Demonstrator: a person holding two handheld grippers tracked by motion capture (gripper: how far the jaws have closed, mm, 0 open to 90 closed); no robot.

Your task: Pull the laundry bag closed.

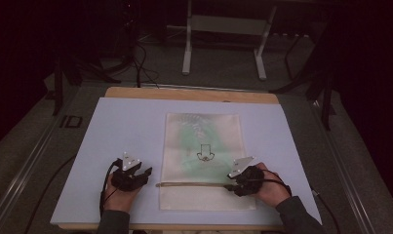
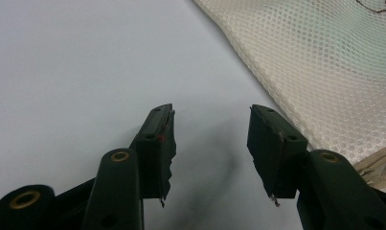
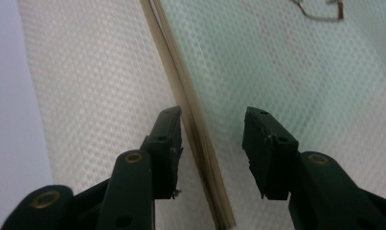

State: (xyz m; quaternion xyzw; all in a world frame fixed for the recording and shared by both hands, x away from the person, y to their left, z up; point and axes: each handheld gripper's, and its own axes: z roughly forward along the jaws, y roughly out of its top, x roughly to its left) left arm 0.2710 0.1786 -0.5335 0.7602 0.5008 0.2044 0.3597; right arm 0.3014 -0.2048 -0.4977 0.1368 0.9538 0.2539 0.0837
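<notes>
The mesh zipper bag (image 1: 202, 158) lies flat near the middle of the pale blue mat (image 1: 116, 126) that covers the bench (image 1: 135, 92), with its zipper (image 1: 191, 184) running crosswise near the edge closest to the person. This orientation places the closure within reach of both hands.

The right gripper (image 1: 231, 181) sits at the right end of the zipper. In the right gripper view its jaws stand wide apart with the zipper band (image 3: 190, 120) running up between them, and the pads do not press on it. This placement suits a grip on the closure or its pull, which cannot be made out.

The left gripper (image 1: 146, 174) rests on the mat just beside the bag's left edge (image 2: 257, 81). Its jaws are also wide and empty, over bare mat. It is probably positioned to pin that side while the other hand works the zipper.
</notes>
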